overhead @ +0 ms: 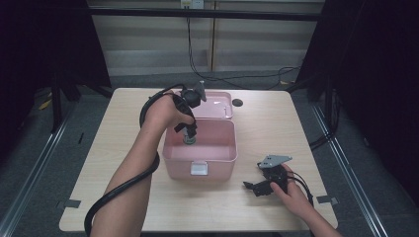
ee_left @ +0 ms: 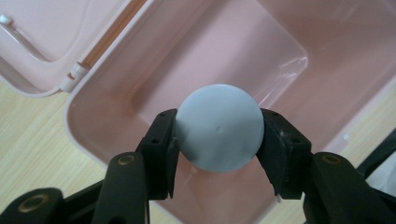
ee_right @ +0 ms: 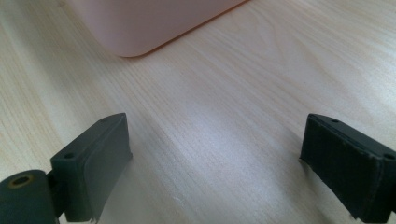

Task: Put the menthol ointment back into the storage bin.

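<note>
Left gripper (ee_left: 218, 140) clenched on a grey ball (ee_left: 219, 128): ball sits squarely between its two fingers (ee_left: 161, 149), both pads touching its sides. Ball hangs over the inside of the open pink box (ee_left: 98, 140), lid (ee_left: 42, 46) folded back beyond the fingers. High view: left gripper (overhead: 189, 132) reaches down into the box (overhead: 173, 163). Right gripper (ee_right: 219, 168) released, fingers (ee_right: 93, 163) wide apart with bare wooden surface (ee_right: 224, 116) between them, box corner (ee_right: 135, 28) well ahead of the fingertips. Right gripper (overhead: 254, 187) rests on the surface (overhead: 276, 123) beside the box.
</note>
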`<state>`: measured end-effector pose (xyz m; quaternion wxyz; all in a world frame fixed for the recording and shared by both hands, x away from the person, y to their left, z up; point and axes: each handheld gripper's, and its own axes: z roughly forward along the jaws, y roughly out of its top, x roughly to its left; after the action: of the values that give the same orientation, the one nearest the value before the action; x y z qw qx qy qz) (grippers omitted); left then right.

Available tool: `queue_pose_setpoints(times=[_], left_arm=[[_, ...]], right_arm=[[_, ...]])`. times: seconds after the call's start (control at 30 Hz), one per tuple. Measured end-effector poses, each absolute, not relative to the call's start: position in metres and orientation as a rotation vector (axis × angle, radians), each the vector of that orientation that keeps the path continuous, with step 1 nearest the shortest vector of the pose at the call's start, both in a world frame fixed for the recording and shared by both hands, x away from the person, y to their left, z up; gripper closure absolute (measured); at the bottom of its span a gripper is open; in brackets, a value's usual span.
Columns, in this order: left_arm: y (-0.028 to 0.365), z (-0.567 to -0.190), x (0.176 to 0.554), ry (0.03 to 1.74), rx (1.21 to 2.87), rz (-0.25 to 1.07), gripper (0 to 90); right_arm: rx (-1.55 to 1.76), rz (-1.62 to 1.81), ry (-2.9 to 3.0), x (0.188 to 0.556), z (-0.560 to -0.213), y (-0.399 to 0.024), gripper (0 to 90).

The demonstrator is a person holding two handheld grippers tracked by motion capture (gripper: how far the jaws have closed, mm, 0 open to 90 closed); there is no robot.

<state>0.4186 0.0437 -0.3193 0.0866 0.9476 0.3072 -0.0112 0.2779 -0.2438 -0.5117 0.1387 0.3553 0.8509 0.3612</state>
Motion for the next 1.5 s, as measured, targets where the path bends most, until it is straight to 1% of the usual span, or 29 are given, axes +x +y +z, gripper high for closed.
queue_pose_setpoints(times=[0.17, 0.23, 0.27, 0.33, 0.43, 0.57, 0.83, 1.07, 1.17, 1.4, 1.5], left_arm=[[0.041, -0.328, 0.423, 0.955, 2.815, -0.025, 50.5], [0.04, -0.332, 0.424, 1.009, 2.793, -0.016, 50.5], [0.04, -0.333, 0.425, 1.006, 2.799, -0.012, 50.4], [0.039, -0.337, 0.426, 1.066, 2.774, -0.031, 50.5], [0.038, -0.341, 0.428, 1.086, 2.773, -0.018, 50.5], [0.037, -0.345, 0.431, 1.152, 2.754, -0.006, 50.5], [0.036, -0.359, 0.434, 1.302, 2.679, -0.02, 50.5], [0.033, -0.371, 0.437, 1.356, 2.645, 0.017, 50.5], [0.034, -0.376, 0.438, 1.415, 2.617, 0.003, 50.5], [0.036, -0.388, 0.439, 1.481, 2.575, 0.017, 50.5], [0.035, -0.393, 0.439, 1.505, 2.565, 0.004, 50.5]], right_arm=[[1.027, 1.045, 2.46, 0.278, -0.512, -0.244, 7.7], [1.027, 1.044, 2.46, 0.278, -0.512, -0.244, 7.6], [1.027, 1.044, 2.46, 0.278, -0.512, -0.244, 7.6], [1.027, 1.044, 2.46, 0.278, -0.512, -0.244, 7.7], [1.027, 1.045, 2.46, 0.278, -0.512, -0.244, 7.6], [1.027, 1.045, 2.46, 0.278, -0.512, -0.244, 7.7], [1.028, 1.044, 2.46, 0.278, -0.512, -0.244, 7.7], [1.027, 1.042, 2.46, 0.278, -0.512, -0.244, 7.7], [1.027, 1.042, 2.46, 0.278, -0.512, -0.244, 7.7], [1.027, 1.045, 2.46, 0.278, -0.512, -0.244, 7.7], [1.027, 1.042, 2.459, 0.278, -0.512, -0.244, 7.7]])
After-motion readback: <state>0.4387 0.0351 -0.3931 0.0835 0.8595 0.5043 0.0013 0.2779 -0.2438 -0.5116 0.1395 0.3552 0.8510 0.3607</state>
